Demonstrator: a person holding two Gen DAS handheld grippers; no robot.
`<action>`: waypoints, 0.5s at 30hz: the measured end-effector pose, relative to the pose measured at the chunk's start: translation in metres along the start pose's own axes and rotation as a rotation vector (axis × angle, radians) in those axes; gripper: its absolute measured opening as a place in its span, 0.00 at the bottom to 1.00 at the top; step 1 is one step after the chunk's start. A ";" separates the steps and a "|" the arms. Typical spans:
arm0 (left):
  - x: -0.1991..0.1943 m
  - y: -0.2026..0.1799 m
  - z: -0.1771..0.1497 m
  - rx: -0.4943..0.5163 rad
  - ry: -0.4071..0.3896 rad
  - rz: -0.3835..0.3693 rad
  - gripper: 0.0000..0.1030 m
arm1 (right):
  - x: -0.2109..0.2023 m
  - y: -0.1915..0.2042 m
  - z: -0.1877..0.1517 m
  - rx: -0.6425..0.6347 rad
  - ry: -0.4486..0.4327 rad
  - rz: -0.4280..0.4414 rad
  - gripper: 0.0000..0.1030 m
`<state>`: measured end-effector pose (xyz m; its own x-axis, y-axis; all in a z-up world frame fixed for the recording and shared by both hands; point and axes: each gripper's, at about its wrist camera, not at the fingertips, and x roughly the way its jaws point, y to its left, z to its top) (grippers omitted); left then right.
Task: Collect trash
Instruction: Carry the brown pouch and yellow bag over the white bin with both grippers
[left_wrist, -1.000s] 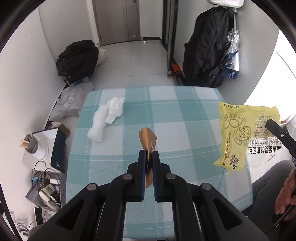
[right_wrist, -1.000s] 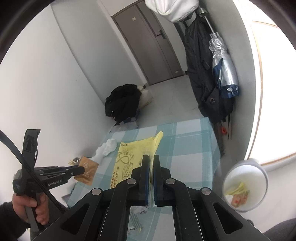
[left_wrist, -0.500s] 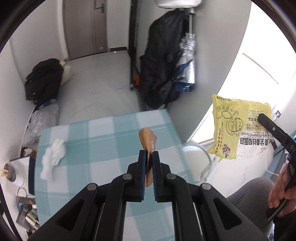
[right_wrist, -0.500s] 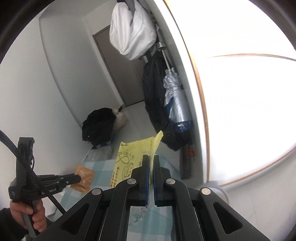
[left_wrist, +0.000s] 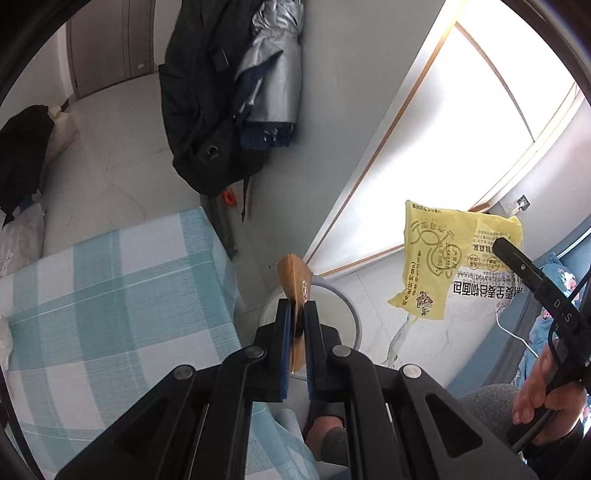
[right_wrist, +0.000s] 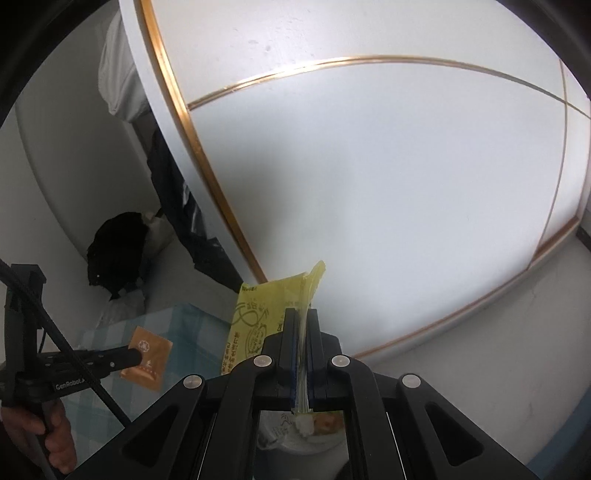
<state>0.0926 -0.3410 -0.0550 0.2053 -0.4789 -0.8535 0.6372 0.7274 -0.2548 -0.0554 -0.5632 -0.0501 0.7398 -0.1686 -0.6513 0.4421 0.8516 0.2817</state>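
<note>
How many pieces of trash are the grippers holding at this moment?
2. A small brown paper sachet in the left gripper; a yellow printed plastic wrapper in the right gripper. Other trash may be out of view.

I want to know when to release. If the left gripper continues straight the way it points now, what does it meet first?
Probably the white bin: the left gripper, shut on the brown sachet, points down at its opening. Depth is unclear, but nothing shows between them.

bin (left_wrist: 347, 314) right of table (left_wrist: 110, 295) | packet (left_wrist: 295, 280) above bin
</note>
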 end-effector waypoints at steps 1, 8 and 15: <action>0.011 -0.002 0.001 0.001 0.021 -0.001 0.03 | 0.006 -0.003 -0.004 0.008 0.015 -0.007 0.03; 0.076 -0.010 -0.005 -0.006 0.131 0.015 0.03 | 0.062 -0.020 -0.030 0.078 0.127 -0.039 0.03; 0.125 -0.014 -0.003 -0.040 0.220 0.013 0.03 | 0.107 -0.029 -0.049 0.093 0.166 -0.107 0.03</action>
<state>0.1068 -0.4096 -0.1594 0.0436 -0.3539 -0.9343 0.6049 0.7536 -0.2572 -0.0137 -0.5820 -0.1628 0.5959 -0.1656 -0.7858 0.5642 0.7826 0.2629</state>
